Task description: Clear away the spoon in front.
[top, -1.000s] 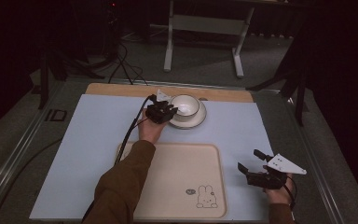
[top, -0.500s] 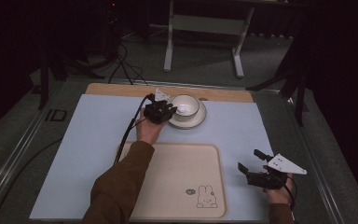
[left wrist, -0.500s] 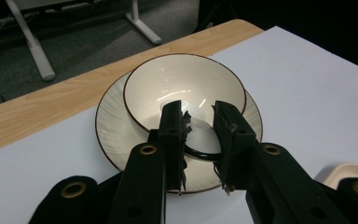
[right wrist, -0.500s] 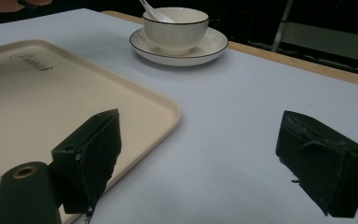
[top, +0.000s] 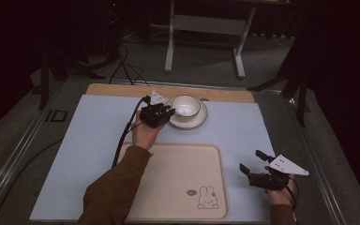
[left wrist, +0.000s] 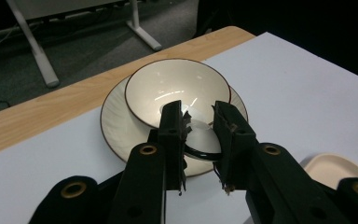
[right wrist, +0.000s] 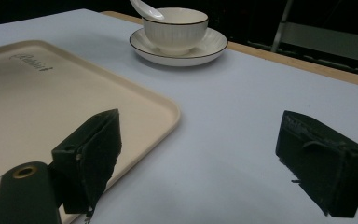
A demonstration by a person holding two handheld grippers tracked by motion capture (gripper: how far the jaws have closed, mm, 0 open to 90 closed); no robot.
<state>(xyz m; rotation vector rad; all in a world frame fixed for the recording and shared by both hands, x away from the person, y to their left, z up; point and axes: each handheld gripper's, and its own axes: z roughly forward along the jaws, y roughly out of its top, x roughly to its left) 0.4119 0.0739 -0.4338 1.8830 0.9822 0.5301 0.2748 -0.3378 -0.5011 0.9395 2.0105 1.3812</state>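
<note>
The blue-topped table (top: 98, 140) carries everything, and the largest thing on it is the cream tray (top: 178, 159) with a rabbit drawing, lying on the near side with nothing on it. Beyond the tray, well apart from it and near the table's far wooden edge, the saucer (top: 200, 121) sits flat with the bowl (top: 185, 107) upright on it. The left gripper (top: 166, 114) is at the bowl's left side, just over the saucer's rim, and in the left gripper view its jaws are drawn close together, pinching a white piece that looks to be the spoon (left wrist: 198, 135). In the right gripper view the spoon's other end rests against the bowl's rim. The right gripper (top: 252, 161) hovers over bare table to the right of the tray, jaws spread wide and holding nothing. As a judgement, the work is at an early stage: the spoon is gripped but not yet clear of the bowl, while bowl and saucer stand untouched. If the set is meant for the tray, then lifting the spoon out, carrying it over, and moving the bowl and saucer are all left to do.
</note>
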